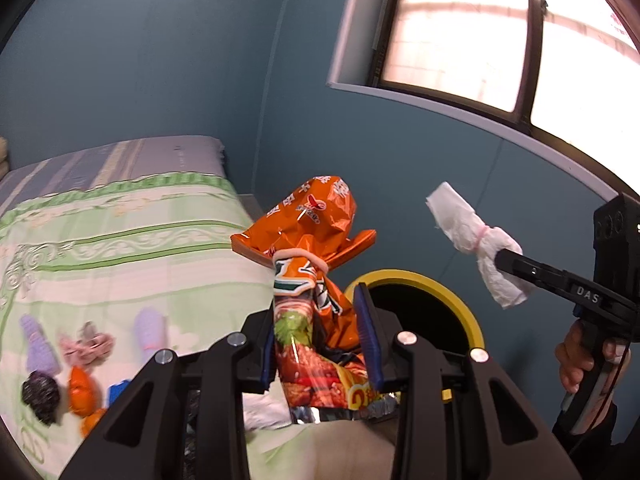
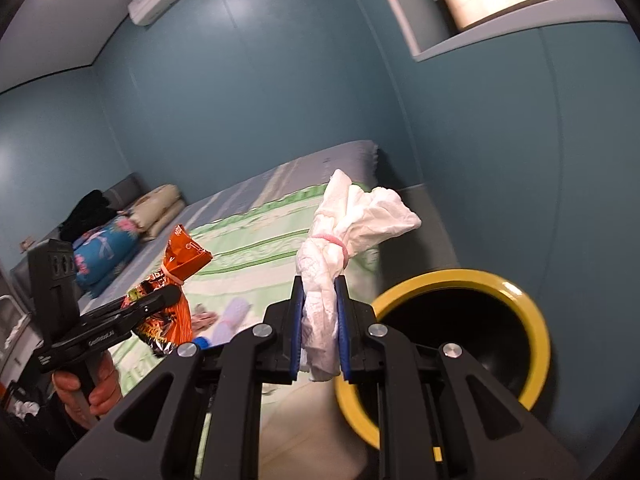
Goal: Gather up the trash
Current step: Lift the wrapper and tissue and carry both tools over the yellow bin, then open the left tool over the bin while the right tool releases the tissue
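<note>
Beside the bed sits a yellow-rimmed bin, right up against teal walls with a window above. Left tool is clamped on an orange snack bag, held over the bed's edge next to the bin. Right tool is squeezing a white tissue bundle tied with a pink band, near the bin's mouth. More scraps, maybe wrappers, lie blurry on the green floral sheet.

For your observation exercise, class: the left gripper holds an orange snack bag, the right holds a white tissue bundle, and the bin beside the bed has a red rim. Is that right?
Not quite: the bin has a yellow rim, clearest in the right wrist view. The left gripper does hold the orange snack bag, and the right gripper the white tissue bundle.
</note>
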The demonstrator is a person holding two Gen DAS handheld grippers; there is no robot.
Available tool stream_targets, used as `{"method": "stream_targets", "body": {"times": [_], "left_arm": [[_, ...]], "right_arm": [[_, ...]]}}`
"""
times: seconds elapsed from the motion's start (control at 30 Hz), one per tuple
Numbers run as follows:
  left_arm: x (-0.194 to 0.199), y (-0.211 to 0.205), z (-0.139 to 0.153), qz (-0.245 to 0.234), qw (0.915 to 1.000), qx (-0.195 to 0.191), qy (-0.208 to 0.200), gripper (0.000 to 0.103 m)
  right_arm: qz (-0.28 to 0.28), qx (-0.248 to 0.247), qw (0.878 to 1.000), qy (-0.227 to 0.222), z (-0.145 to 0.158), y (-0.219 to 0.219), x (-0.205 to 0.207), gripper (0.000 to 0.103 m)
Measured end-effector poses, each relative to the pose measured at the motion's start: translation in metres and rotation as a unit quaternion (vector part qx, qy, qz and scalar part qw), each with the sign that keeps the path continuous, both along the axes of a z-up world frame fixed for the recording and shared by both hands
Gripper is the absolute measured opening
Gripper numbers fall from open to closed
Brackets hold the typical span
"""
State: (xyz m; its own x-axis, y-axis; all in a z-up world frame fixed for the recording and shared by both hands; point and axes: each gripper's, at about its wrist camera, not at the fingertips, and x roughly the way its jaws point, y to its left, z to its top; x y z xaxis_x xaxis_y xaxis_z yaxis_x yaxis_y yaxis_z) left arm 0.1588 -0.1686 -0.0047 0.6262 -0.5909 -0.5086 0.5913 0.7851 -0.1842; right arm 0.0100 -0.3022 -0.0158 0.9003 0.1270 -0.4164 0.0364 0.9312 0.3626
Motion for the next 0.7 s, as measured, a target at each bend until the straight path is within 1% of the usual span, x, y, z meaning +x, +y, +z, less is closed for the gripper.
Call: {"method": "stream_targets", "body": {"times": [0.13,0.4,0.7], "left_arm": [[0.008,-0.028,-0.011,-0.028,0.9995,-0.001,0.013,0.032],[0.024,-0.076,-0.041,-0.065,0.9967,0.004,0.048,0.032],[0.033,-0.123,-0.073,-0.093,0.9921,0.015,0.084,0.032]], "right_arm": [[-0.033,-0.004,0.999,0.005,-0.006,-0.008,0.004,0.014],[-0.072,0.008,0.997,0.022,-0.023,-0.031,0.01,0.014],[-0.087,0.043,0.994,0.052,-0.049,-0.059,0.028,0.014]]}}
